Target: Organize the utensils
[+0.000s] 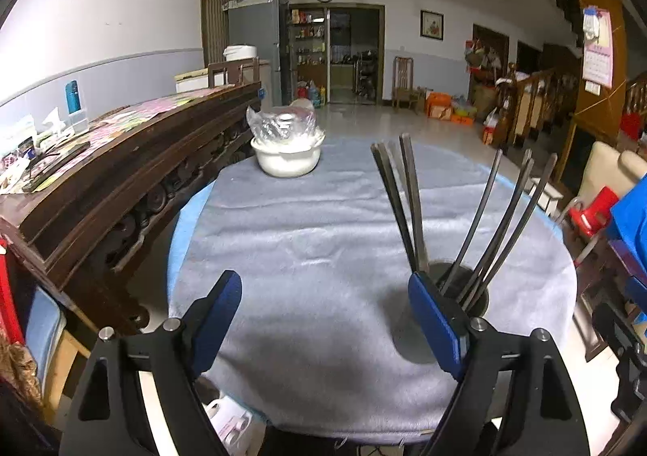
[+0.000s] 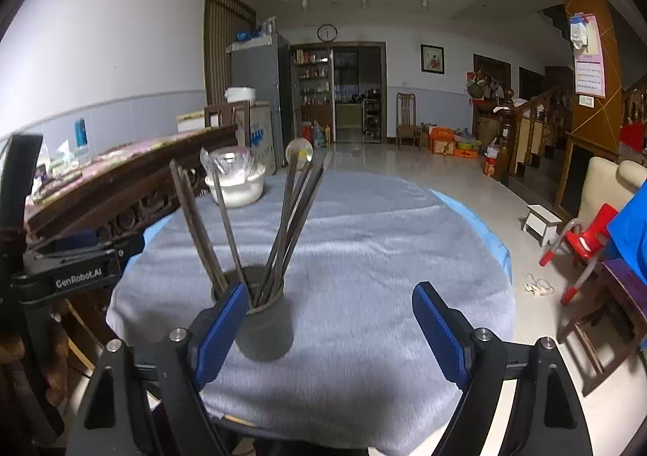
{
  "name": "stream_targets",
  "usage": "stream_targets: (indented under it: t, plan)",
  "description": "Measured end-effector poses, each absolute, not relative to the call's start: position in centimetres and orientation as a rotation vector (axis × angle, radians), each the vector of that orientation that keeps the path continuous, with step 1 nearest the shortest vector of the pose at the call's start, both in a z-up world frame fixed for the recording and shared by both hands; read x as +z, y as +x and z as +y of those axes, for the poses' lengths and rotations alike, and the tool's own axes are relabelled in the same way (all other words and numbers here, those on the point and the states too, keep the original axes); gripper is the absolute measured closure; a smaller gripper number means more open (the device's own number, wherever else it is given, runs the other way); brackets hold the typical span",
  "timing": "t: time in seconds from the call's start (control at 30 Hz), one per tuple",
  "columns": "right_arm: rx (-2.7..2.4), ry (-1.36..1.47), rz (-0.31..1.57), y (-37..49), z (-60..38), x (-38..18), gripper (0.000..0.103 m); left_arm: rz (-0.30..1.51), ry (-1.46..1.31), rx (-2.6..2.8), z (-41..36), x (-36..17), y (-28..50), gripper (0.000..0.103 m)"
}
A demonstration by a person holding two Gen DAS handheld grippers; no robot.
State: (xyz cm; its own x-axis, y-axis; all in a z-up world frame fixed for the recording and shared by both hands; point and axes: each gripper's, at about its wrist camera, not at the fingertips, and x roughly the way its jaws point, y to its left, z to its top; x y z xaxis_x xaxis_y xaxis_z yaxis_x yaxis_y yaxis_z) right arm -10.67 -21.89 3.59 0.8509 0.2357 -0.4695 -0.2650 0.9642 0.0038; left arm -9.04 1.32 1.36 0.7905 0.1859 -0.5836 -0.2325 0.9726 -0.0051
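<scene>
- The left gripper [image 1: 323, 306] is spread wide and holds nothing; bare grey cloth [image 1: 315, 237] lies between its fingers.
- The right gripper [image 2: 329, 314] is likewise released and empty, its fingers well apart over the cloth.
- The dark utensil holder [image 2: 263, 326] stands just beside the right gripper's left finger [image 2: 220, 330], partly hidden behind it; from the left gripper it sits just past the right finger [image 1: 436, 318].
- The utensils [image 2: 291, 221] all seem to be in the holder already, fanned into two leaning bunches, with a spoon bowl topmost.
- Risk: either inner finger, if swung sideways, would likely clip the holder or the leaning handles; the load looks top-heavy and the soft cloth may let it tip.
- Further ahead of the left gripper, the white bowl [image 1: 287, 160] with its plastic bag is well apart and looks safe.
</scene>
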Motion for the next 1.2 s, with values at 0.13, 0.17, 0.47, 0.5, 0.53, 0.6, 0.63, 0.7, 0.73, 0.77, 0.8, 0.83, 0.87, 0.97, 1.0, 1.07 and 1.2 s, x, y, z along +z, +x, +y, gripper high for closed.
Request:
stream_targets:
  t: [0.13,0.17,0.47,0.5,0.53,0.6,0.63,0.7,0.73,0.77,0.8,0.83,0.87,0.97,1.0,1.07,1.2]
  plan:
    - [0.248,-0.080,0.506,-11.2,-21.4,3.3,0.017,0.644,-0.090,0.227,1.2,1.4,-9.6,0.018]
    - [0.247,-0.083,0.513,-11.2,-21.0,3.3,0.017,0.647,-0.094,0.225,1.2,1.5,-9.7,0.018]
    - [0.271,-0.101,0.547,-11.3,-20.2,3.1,0.017,0.685,-0.110,0.203,1.2,1.7,-10.1,0.011]
    - [0.272,-0.099,0.548,-11.2,-20.1,3.1,0.017,0.694,-0.107,0.203,1.2,1.7,-10.0,0.011]
    - [0.273,-0.099,0.545,-11.3,-20.1,3.2,0.017,0.708,-0.102,0.202,1.1,1.6,-9.9,0.011]
    - [0.271,-0.100,0.543,-11.4,-20.1,3.1,0.017,0.740,-0.098,0.200,1.0,1.4,-9.6,0.011]
    - [0.270,-0.097,0.545,-11.3,-20.2,3.1,0.017,0.748,-0.096,0.202,1.0,1.4,-9.5,0.011]
    - [0.271,-0.092,0.549,-11.3,-20.2,3.1,0.017,0.755,-0.082,0.207,0.8,1.3,-9.5,0.010]
    - [0.269,-0.091,0.550,-11.3,-20.2,3.1,0.017,0.758,-0.077,0.207,0.7,1.3,-9.5,0.010]
    - [0.268,-0.089,0.553,-11.2,-20.3,3.0,0.017,0.760,-0.074,0.205,0.6,1.4,-9.5,0.010]
    - [0.268,-0.088,0.555,-11.2,-20.2,3.0,0.017,0.759,-0.075,0.201,0.6,1.4,-9.5,0.010]
    - [0.267,-0.088,0.555,-11.2,-20.2,3.0,0.017,0.760,-0.076,0.199,0.6,1.4,-9.5,0.010]
    - [0.267,-0.089,0.556,-11.2,-20.2,3.0,0.017,0.762,-0.077,0.198,0.6,1.5,-9.5,0.010]
    - [0.265,-0.090,0.554,-11.2,-20.2,3.1,0.017,0.767,-0.081,0.199,0.6,1.6,-9.5,0.010]
    - [0.265,-0.090,0.554,-11.1,-20.2,3.1,0.017,0.765,-0.079,0.200,0.6,1.6,-9.5,0.010]
    - [0.265,-0.088,0.552,-11.1,-20.2,3.2,0.017,0.762,-0.071,0.206,0.5,1.6,-9.5,0.010]
    - [0.264,-0.086,0.552,-11.0,-20.2,3.1,0.017,0.766,-0.057,0.208,0.3,1.5,-9.5,0.009]
